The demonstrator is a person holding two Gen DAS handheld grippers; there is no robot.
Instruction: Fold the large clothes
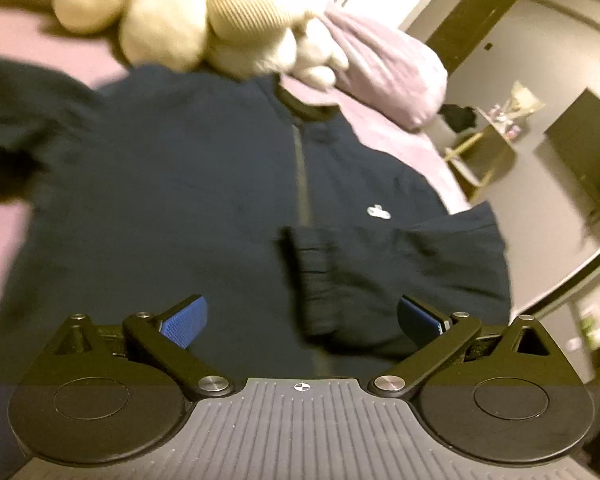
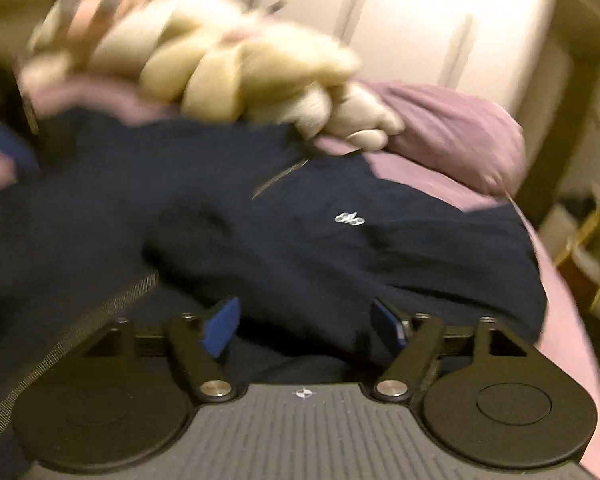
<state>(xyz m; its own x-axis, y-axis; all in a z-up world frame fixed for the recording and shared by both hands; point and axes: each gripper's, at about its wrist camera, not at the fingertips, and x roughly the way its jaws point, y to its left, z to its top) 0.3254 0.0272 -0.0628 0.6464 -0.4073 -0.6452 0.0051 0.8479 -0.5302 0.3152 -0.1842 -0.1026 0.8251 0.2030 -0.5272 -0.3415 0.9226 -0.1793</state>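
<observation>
Left wrist view: the left gripper (image 1: 300, 320) is hanging released above a navy zip jacket (image 1: 204, 184) that is lying spread on a mauve bed (image 1: 4, 236), one sleeve (image 1: 384, 276) folded across its front. The right gripper (image 2: 306, 326) is likewise spread apart over it, gripping nothing. A cream plush toy (image 1: 172, 12) is resting by the collar.

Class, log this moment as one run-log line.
left gripper: open | right gripper: open | navy jacket: flat on bed, one sleeve folded in

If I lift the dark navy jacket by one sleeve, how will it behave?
The navy jacket will probably drape limply: its folded sleeve already creases softly. The thick fabric seems moderately heavy. It likely drags on the purple sheet rather than slides.
</observation>
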